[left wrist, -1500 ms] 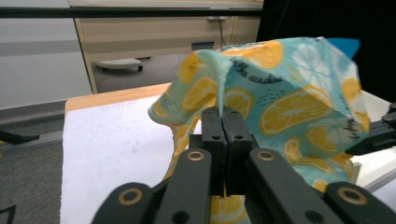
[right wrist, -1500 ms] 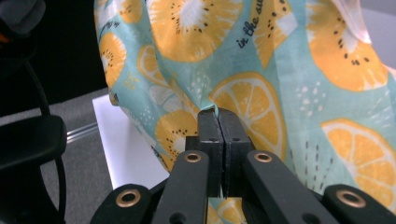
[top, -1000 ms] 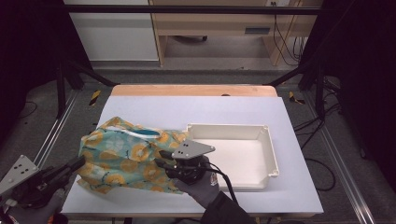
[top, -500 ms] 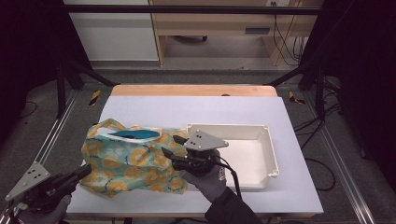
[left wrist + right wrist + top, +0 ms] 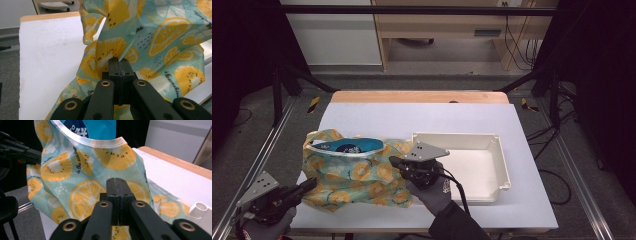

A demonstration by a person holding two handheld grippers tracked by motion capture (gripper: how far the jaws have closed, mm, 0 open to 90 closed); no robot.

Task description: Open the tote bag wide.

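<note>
Both jaws pinched on the fruit-print bag, left gripper at its near-left corner, right gripper on its right edge just left of the tray, mouth facing far side of worktop.

I see bag: teal cloth with yellow-orange citrus-slice print, white-trimmed mouth, some small black lettering. Lies crumpled on white table, left of centre, near front edge. Mouth gapes toward far side; blue packet with white print sits inside, partly showing. Bag's right edge just beside white tray. I see left gripper pinching front-left corner, right gripper pinching right side; cloth bunched at both.
</note>
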